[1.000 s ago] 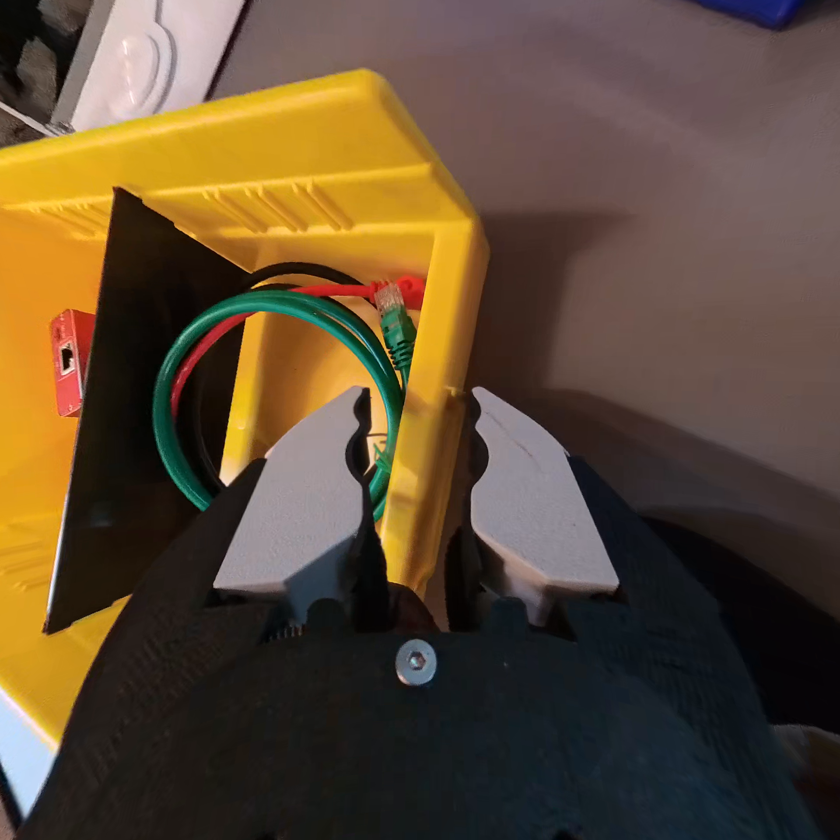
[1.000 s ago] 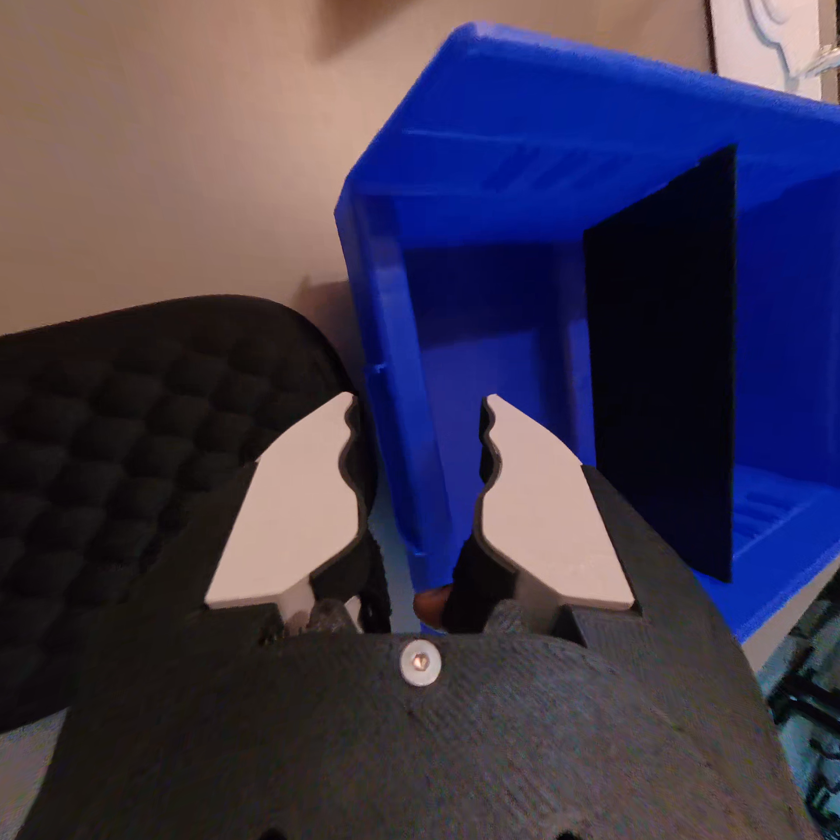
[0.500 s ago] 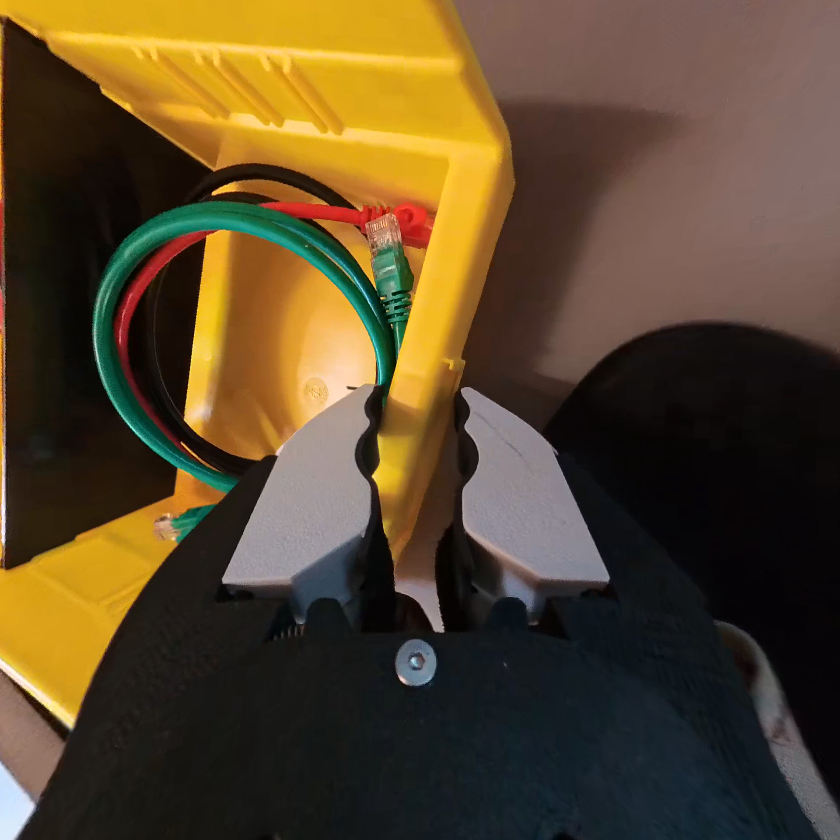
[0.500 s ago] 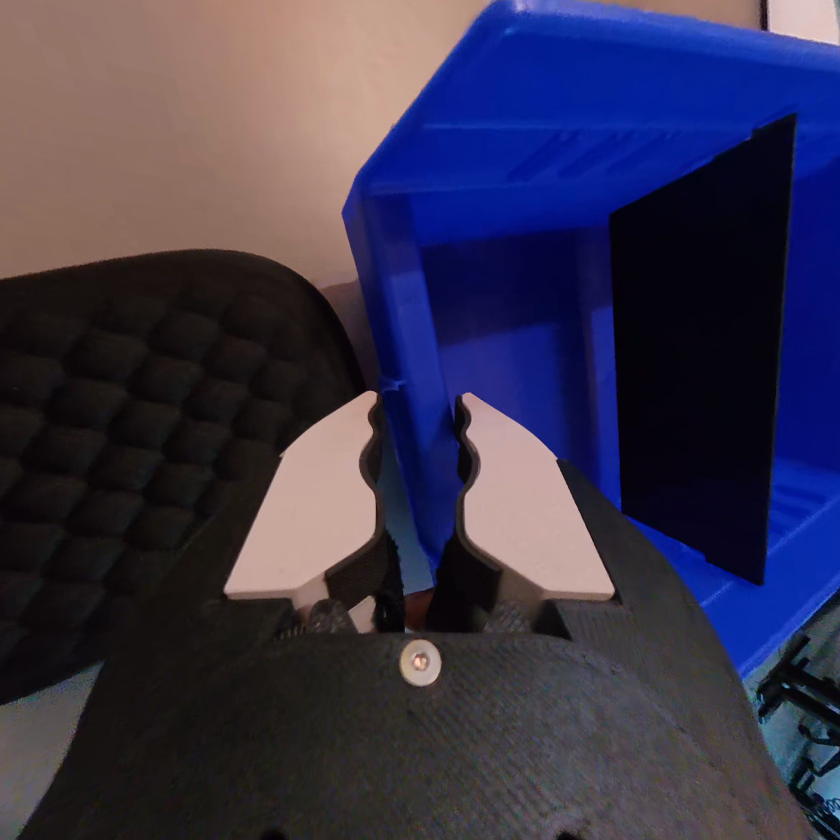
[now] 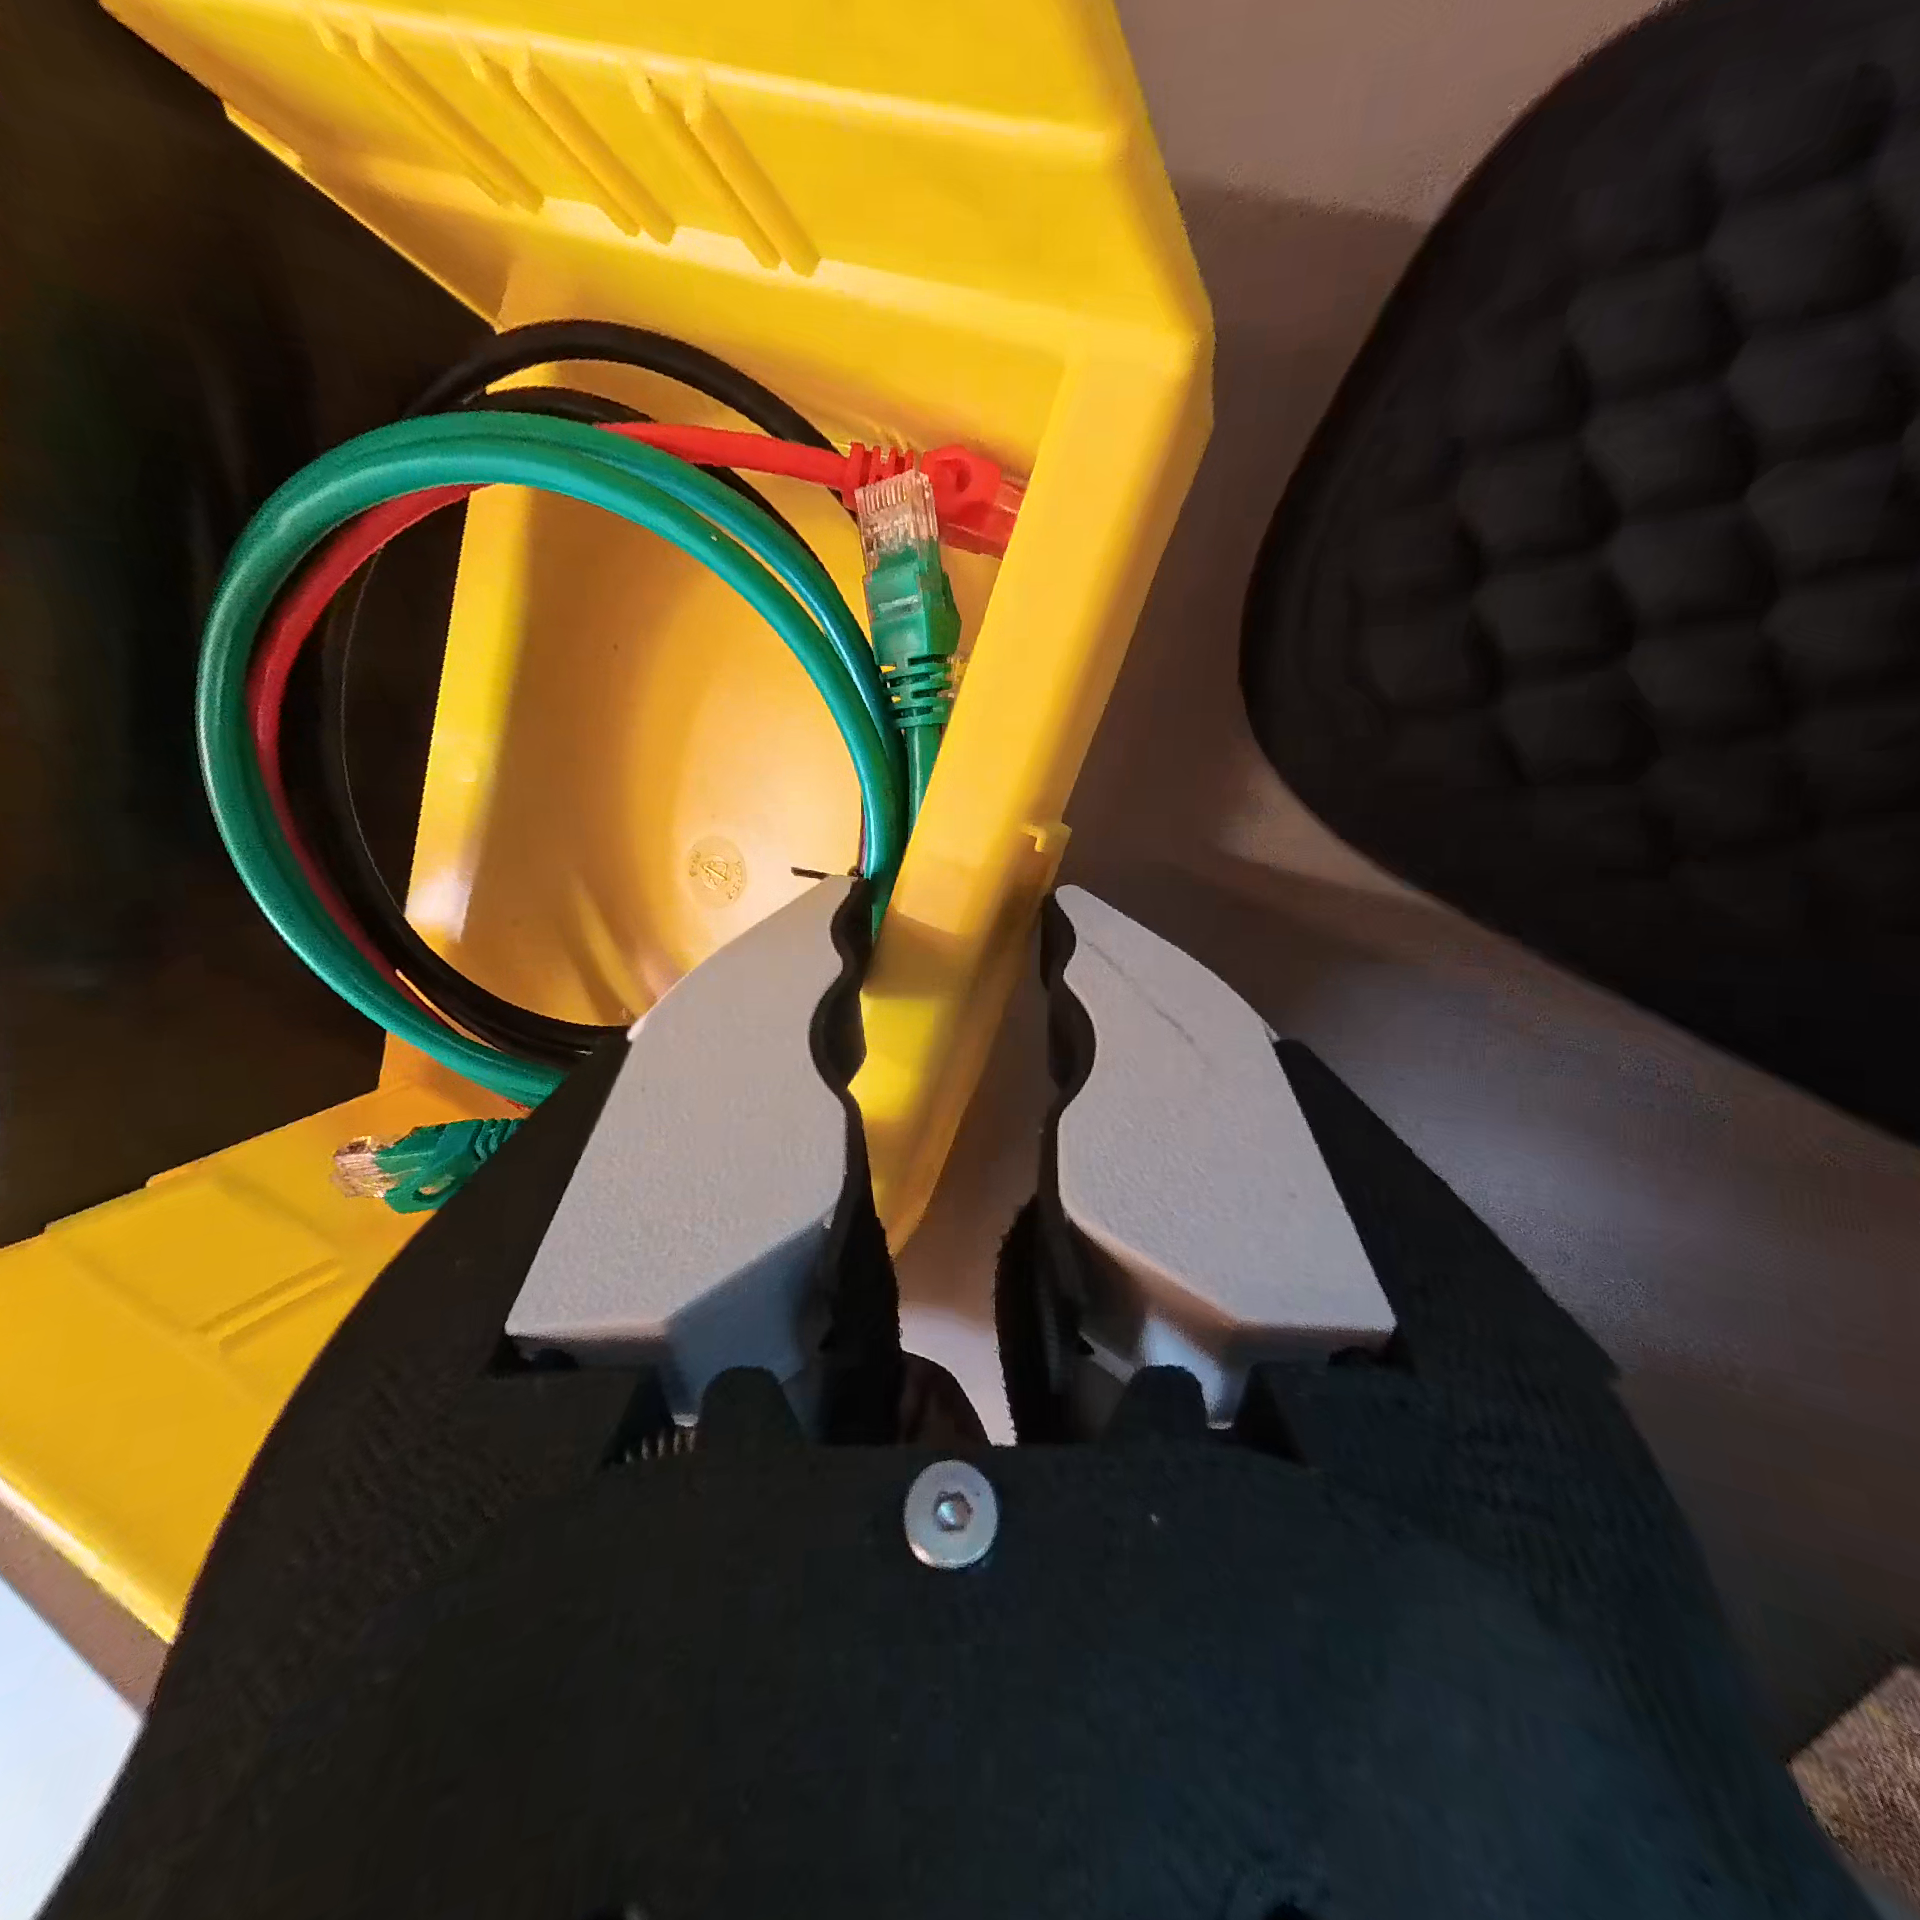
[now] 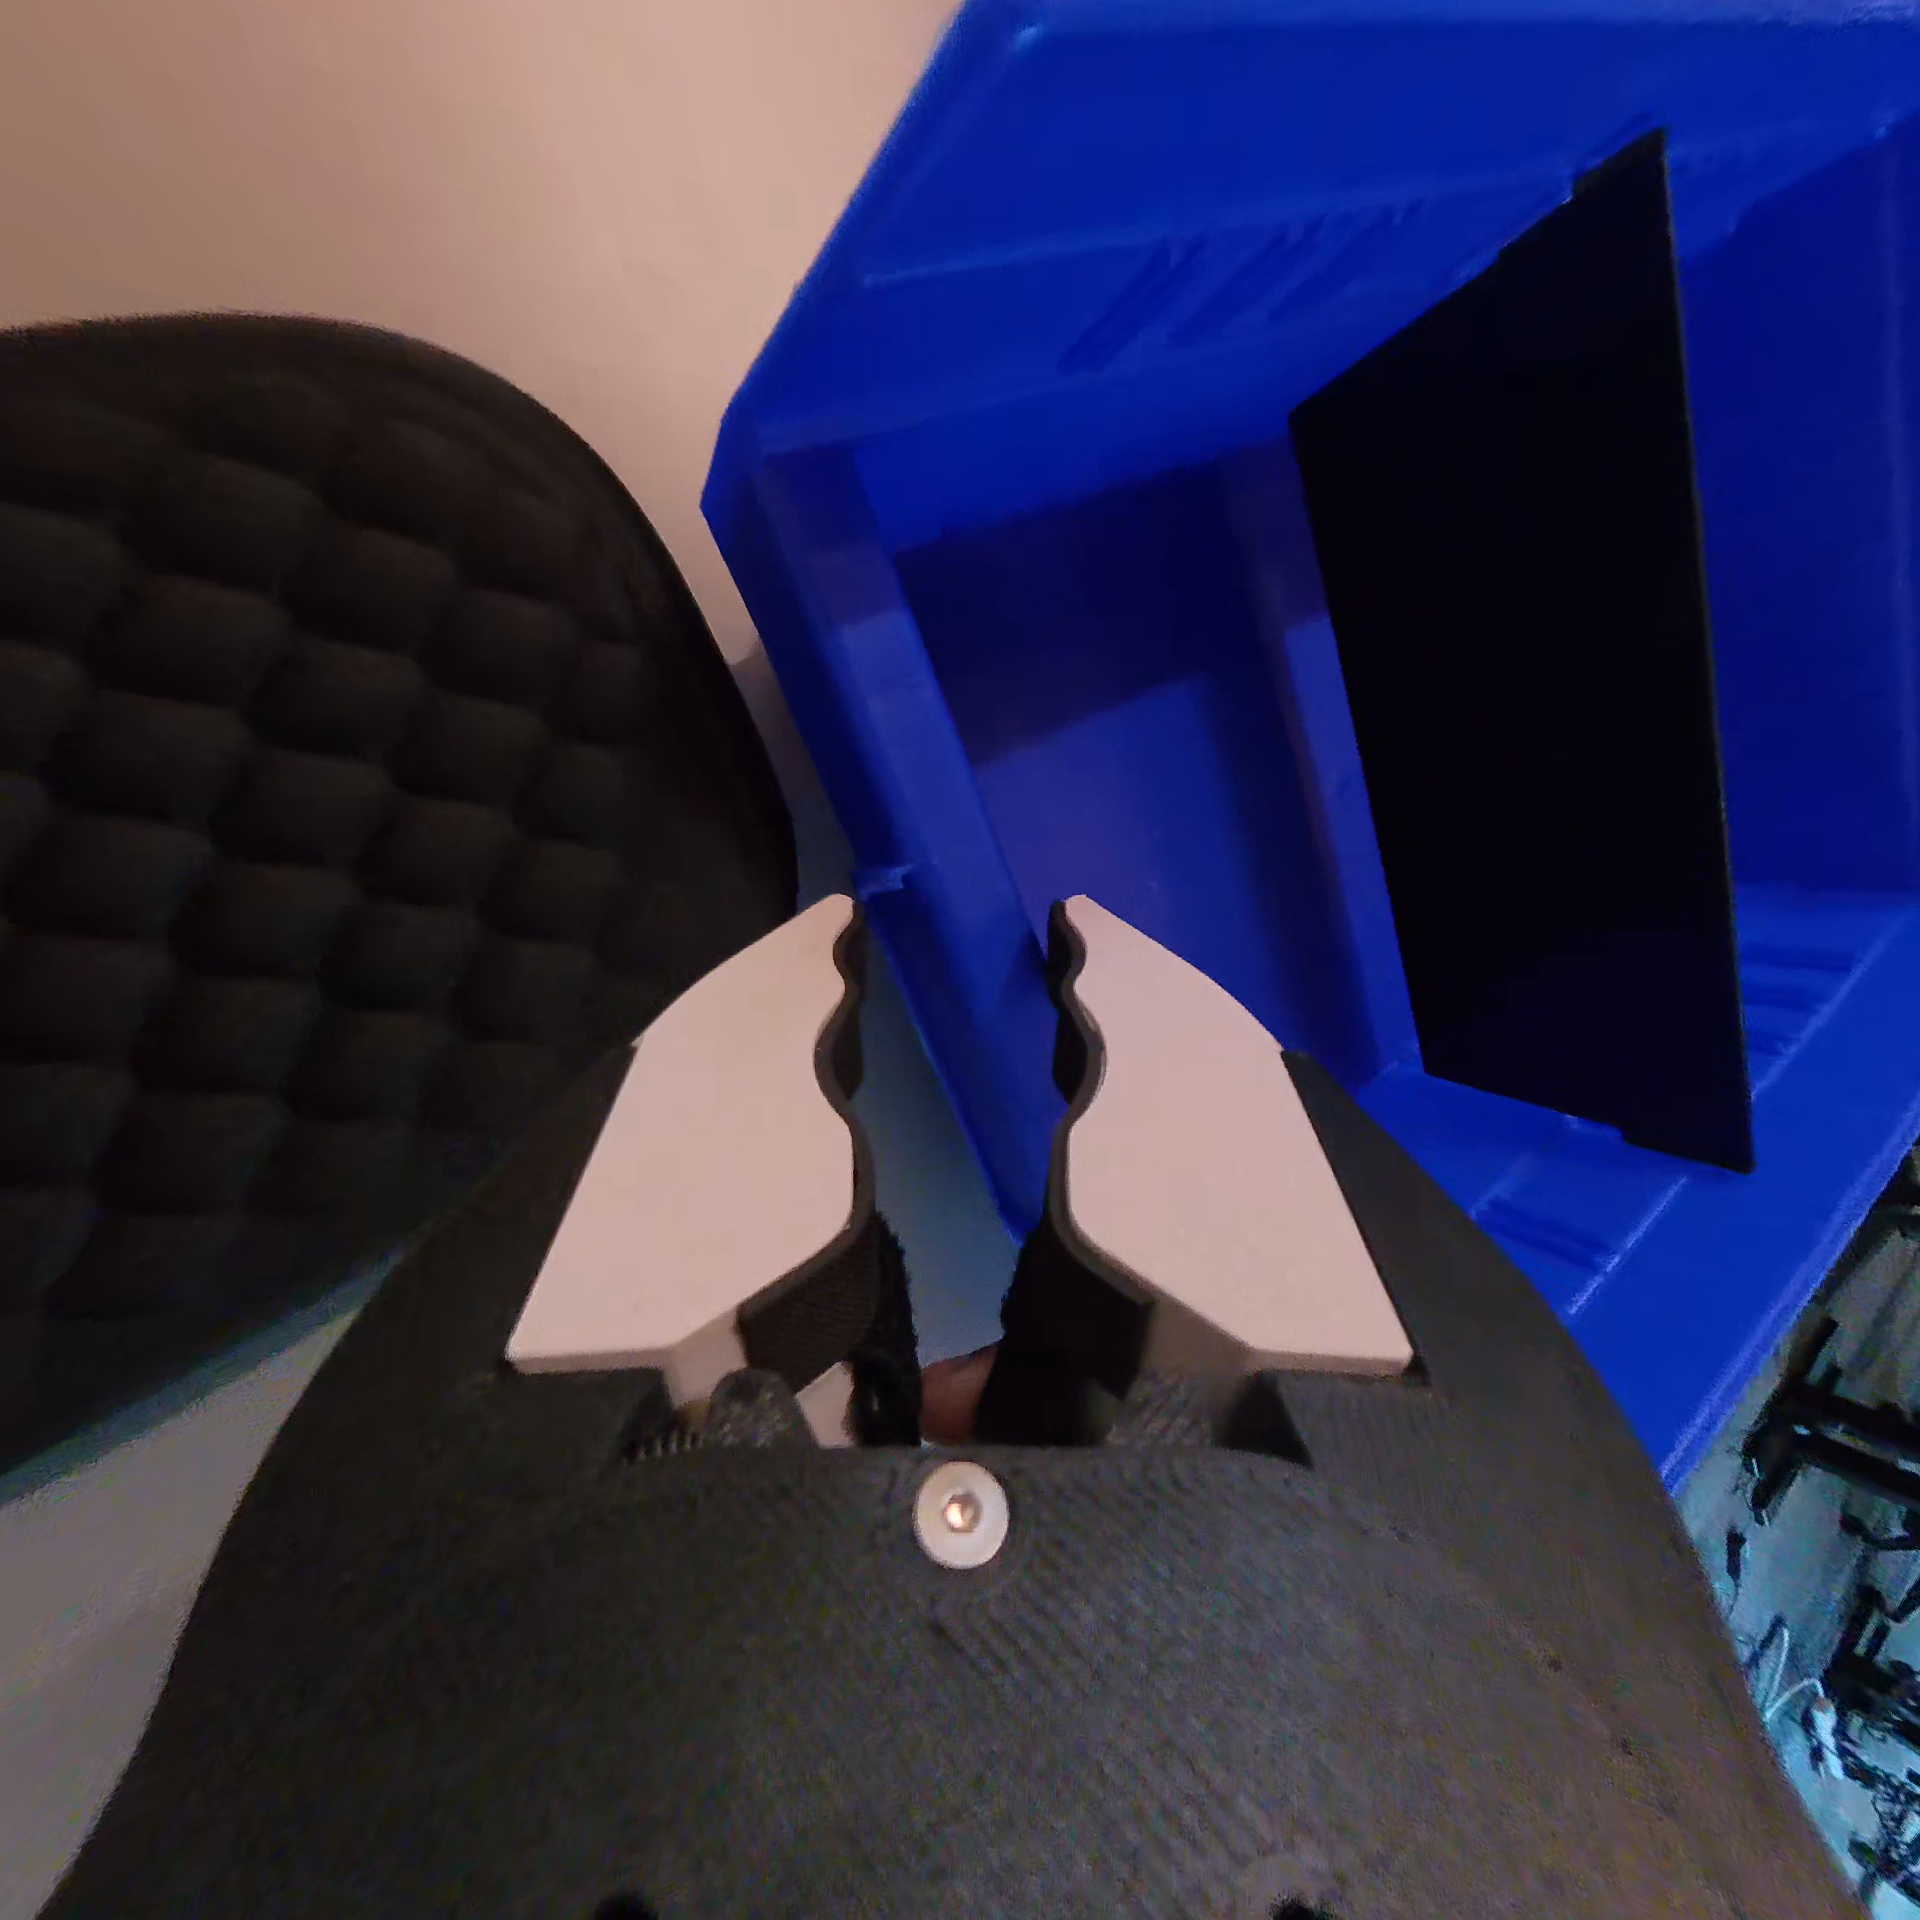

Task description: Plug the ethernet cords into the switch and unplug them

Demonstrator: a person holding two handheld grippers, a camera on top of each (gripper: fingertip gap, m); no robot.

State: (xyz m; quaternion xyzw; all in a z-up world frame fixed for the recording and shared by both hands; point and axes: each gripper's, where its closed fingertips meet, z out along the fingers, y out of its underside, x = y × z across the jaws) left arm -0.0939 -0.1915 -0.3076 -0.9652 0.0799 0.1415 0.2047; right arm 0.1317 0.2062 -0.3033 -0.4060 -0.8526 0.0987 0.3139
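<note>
The left gripper (image 5: 951, 920) is clenched on the yellow bin's (image 5: 831, 208) side wall, inside which the green cord (image 5: 312, 540), red cord (image 5: 727, 449) and black cord (image 5: 623, 343) lie coiled, all unplugged; no switch shows in either view. Across the black padded case (image 6: 312, 727), the right gripper (image 6: 951, 920) pinches the blue bin's (image 6: 1299, 260) wall. Both grips catch only a thin rim near the corner, so a tug could probably slip off or tip a bin, spilling cords.
</note>
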